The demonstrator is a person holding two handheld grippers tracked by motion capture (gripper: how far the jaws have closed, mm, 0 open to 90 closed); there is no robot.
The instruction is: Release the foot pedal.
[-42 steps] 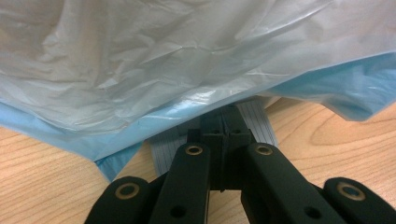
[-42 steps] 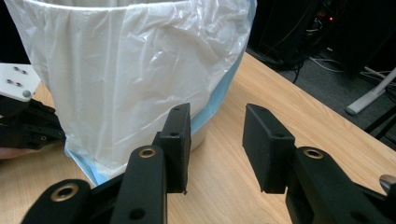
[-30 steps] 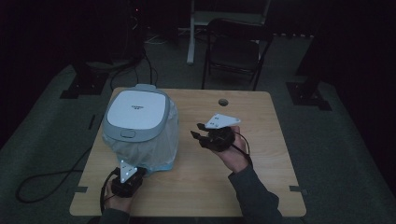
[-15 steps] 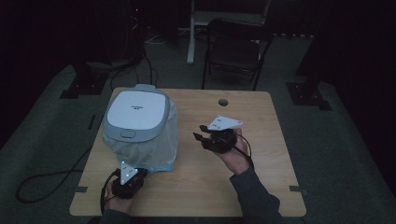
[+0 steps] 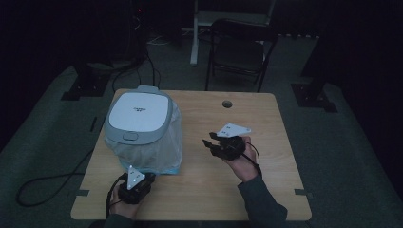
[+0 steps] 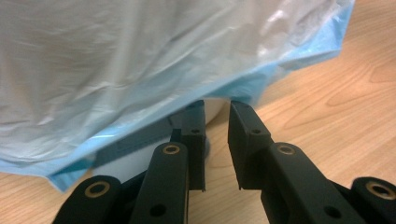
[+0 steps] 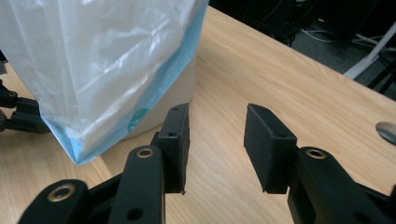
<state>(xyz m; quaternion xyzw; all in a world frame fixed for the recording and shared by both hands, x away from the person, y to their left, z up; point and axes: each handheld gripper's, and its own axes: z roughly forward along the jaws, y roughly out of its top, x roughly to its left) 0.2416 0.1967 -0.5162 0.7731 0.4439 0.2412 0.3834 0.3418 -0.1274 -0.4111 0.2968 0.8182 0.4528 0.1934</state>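
Observation:
A bin with a white and grey lid [image 5: 139, 116] stands on the left of the wooden table [image 5: 209, 190]. A clear bag [image 5: 151, 153] with a blue hem hangs down over its sides. My left gripper [image 5: 140, 176] is low at the bin's front, close to the table. Its jaws [image 6: 217, 109] are a narrow gap apart, tips just under the blue hem [image 6: 154, 126], with nothing between them. My right gripper [image 5: 210, 141] hovers to the right of the bin, open and empty [image 7: 217, 116], facing the bag's corner [image 7: 102, 51] and the bin's wall [image 7: 161, 100].
A round cable hole [image 5: 227, 103] sits near the table's far edge. Beyond the table stand a black folding chair [image 5: 240, 52] and dark stands. A cable [image 5: 43, 185] loops on the floor at the left. Bare wood lies between the bin and the right gripper.
The right gripper has drifted slightly toward the person. The left gripper has shifted a little to the right at the bin's front. The bin and bag look unmoved.

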